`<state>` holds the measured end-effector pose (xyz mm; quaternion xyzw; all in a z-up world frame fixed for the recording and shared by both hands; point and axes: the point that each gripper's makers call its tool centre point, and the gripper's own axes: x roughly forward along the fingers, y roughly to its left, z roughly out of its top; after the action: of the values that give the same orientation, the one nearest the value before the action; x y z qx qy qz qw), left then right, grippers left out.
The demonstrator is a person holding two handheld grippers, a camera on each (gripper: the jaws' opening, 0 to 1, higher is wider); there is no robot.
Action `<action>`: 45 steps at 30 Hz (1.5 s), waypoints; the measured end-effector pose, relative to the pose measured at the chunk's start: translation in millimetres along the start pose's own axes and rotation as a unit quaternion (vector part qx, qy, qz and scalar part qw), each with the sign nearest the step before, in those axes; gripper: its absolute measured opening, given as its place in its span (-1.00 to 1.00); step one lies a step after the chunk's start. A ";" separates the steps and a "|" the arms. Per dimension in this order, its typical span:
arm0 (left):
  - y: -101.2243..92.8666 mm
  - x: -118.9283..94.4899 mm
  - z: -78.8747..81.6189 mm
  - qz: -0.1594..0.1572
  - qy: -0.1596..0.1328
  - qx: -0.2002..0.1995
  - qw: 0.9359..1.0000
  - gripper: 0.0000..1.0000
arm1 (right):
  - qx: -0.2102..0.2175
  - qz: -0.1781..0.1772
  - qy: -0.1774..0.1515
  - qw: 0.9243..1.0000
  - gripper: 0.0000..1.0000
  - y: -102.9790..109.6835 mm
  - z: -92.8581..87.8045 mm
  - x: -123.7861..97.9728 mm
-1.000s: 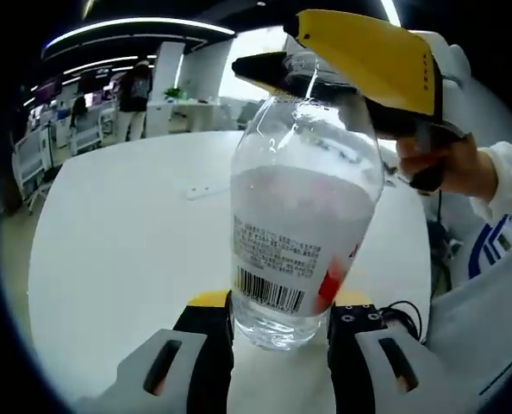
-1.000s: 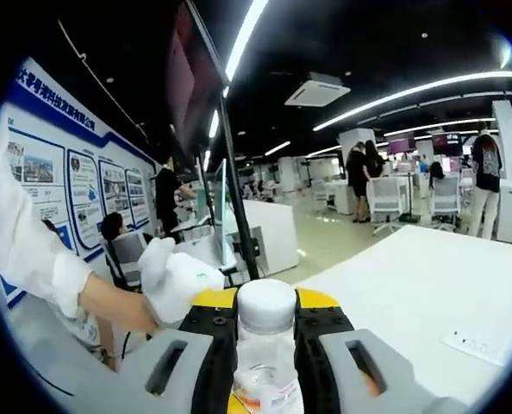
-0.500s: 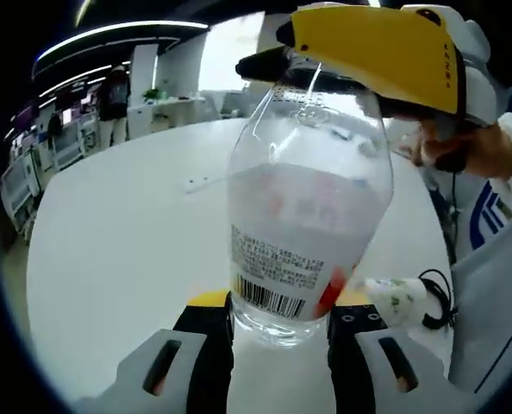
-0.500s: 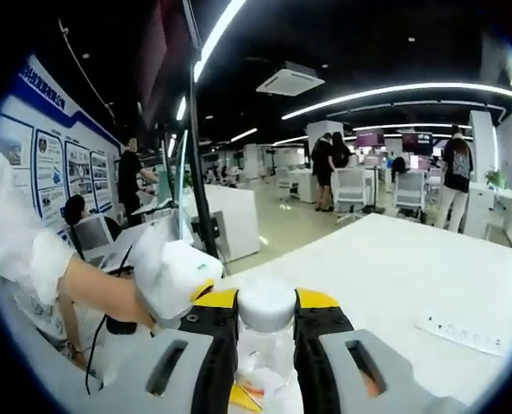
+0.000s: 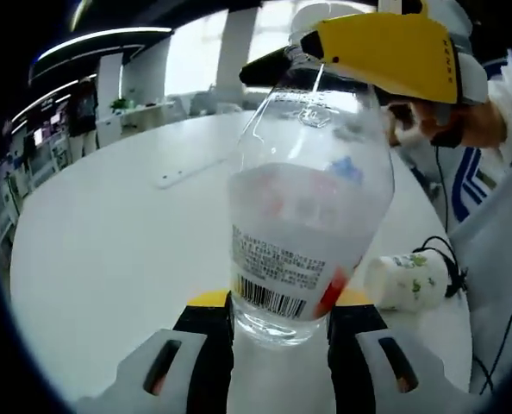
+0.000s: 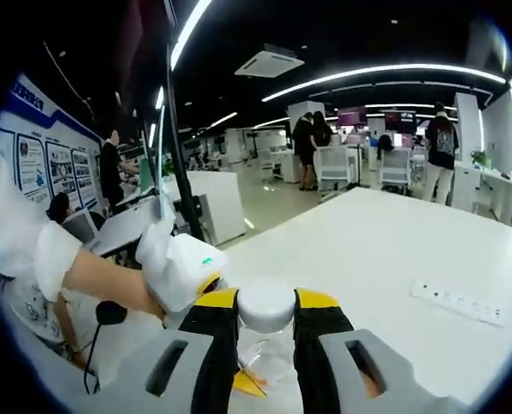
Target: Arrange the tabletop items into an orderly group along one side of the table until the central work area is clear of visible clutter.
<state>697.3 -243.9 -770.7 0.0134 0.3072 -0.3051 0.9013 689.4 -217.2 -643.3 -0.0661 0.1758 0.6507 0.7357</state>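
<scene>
A clear plastic water bottle (image 5: 303, 233) with a barcode label and a red patch stands close up in the left gripper view. My left gripper (image 5: 280, 321) is shut on the bottle's base. At the top of that view the yellow right gripper (image 5: 385, 56) clamps the bottle's neck. In the right gripper view the bottle's white cap (image 6: 265, 306) sits between the jaws of my right gripper (image 6: 265, 321), which is shut on it. Below the bottle lies the round white table (image 5: 109, 241).
A small white cup with a green print (image 5: 408, 281) lies on its side at the table's right edge beside a black cable (image 5: 450, 259). A white power strip (image 6: 458, 302) lies on the table, also seen as a white power strip (image 5: 191, 171). People and desks stand in the office behind.
Both views have swung round with the bottle still held at base and cap. The white cup has come into the left gripper view at the right.
</scene>
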 end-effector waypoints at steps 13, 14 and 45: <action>-4.8 7.2 -9.7 -0.028 -0.005 0.006 1.000 -0.24 | 0.007 -0.016 0.027 0.999 -0.61 1.9 -13.6 4.1; -4.0 7.0 -9.6 -0.030 -0.006 0.008 1.000 -0.24 | 0.007 -0.017 0.027 0.999 -0.61 1.4 -13.3 4.6; 4.8 -11.7 -7.6 0.013 -0.023 -0.029 0.999 0.01 | -0.026 -0.040 0.009 0.999 -0.60 4.1 -13.9 11.5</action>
<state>688.5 -232.1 -771.0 -0.0158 0.2951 -0.2848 0.9119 684.0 -210.4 -659.6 -0.0980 0.1627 0.6245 0.7575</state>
